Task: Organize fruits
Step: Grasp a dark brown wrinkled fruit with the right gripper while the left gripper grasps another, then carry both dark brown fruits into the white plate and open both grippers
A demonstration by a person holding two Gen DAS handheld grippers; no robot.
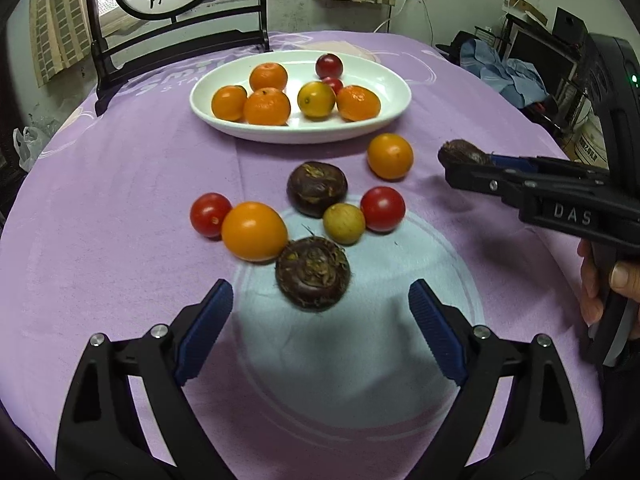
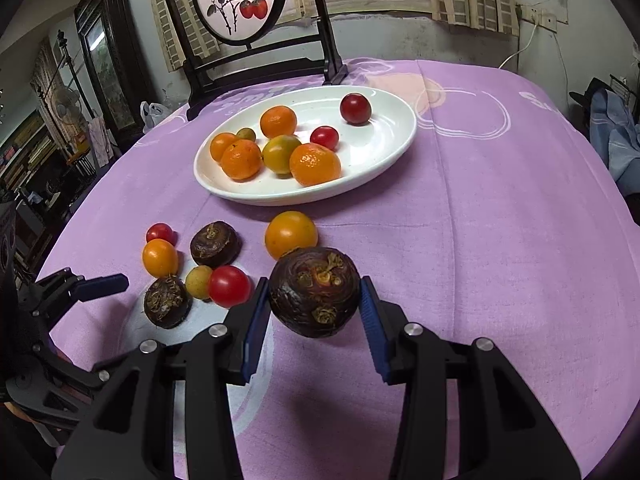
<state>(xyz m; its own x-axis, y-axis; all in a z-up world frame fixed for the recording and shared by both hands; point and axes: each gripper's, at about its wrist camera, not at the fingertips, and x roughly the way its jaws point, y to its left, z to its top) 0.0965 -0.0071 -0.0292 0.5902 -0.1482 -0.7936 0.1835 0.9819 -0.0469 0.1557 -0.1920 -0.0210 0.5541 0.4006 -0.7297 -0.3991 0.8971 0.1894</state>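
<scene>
My right gripper [image 2: 314,285] is shut on a dark brown water chestnut [image 2: 316,296], lifted just off the purple cloth. The left wrist view shows that gripper [image 1: 454,162] to the right with the chestnut [image 1: 460,151] at its tip. My left gripper [image 1: 320,286] stands wide open just above another water chestnut [image 1: 313,273], a pad on either side and not touching. A third chestnut [image 1: 317,188] lies behind it among red tomatoes [image 1: 383,208], orange tomatoes [image 1: 254,231] and a small yellow-green fruit [image 1: 344,223]. The white oval plate [image 1: 396,80] holds several oranges and tomatoes.
A dark wooden chair [image 1: 176,44] with a round painted panel stands behind the table's far edge. A person's hand [image 1: 600,284] grips the right tool's handle at the right. Furniture and blue cloth [image 1: 508,68] crowd the far right.
</scene>
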